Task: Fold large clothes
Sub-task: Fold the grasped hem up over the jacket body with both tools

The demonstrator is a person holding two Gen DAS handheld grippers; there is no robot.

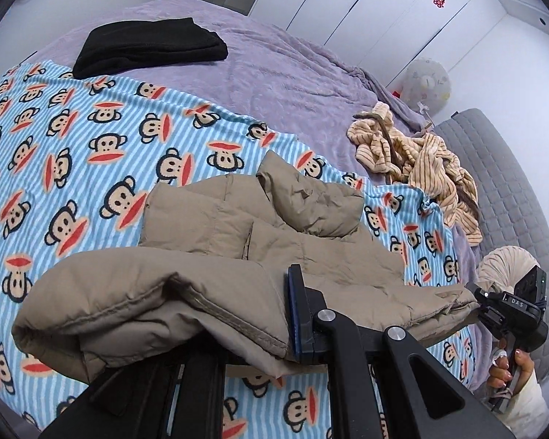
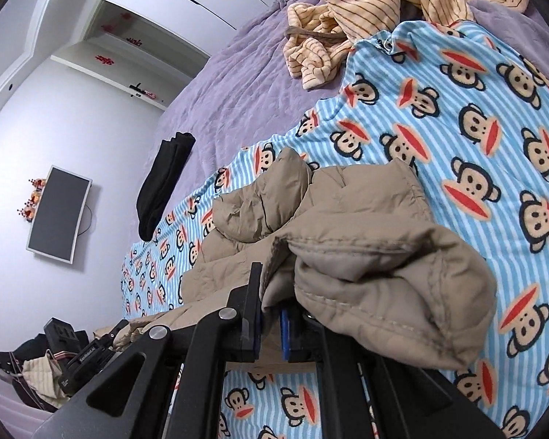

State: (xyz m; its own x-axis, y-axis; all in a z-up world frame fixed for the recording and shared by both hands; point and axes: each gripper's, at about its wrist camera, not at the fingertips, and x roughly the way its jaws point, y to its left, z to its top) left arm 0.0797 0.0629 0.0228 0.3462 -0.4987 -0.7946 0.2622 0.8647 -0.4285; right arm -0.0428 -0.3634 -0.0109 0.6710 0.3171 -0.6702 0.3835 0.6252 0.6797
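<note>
The left gripper (image 1: 271,314) pinches the lower hem of a tan padded jacket (image 1: 238,234), its blue-padded fingers (image 1: 294,314) pressed onto the folded cloth and lifting that edge off the bed. The right gripper (image 2: 271,323) likewise clamps the same hem at its other end, with puffy fabric bunched between and over its two blue pads (image 2: 285,333); in the left wrist view it appears at the far right (image 1: 475,305), held by a hand (image 1: 508,366) with painted nails. The jacket's upper half, with its hood (image 1: 303,194), lies flat on a blue-striped blanket printed with monkey faces (image 1: 73,168), while the raised hem hangs doubled between the two grippers. The blanket covers the near part of a bed spread with a lilac cover (image 1: 274,73). A folded black garment (image 1: 150,45) rests on the lilac cover well apart from the jacket, straddling the blanket's far edge. A crumpled cream garment with brown stripes (image 1: 417,161) lies beside the blanket's corner. In the right wrist view, a dark wall-mounted screen (image 2: 58,212) hangs opposite the bed.
</note>
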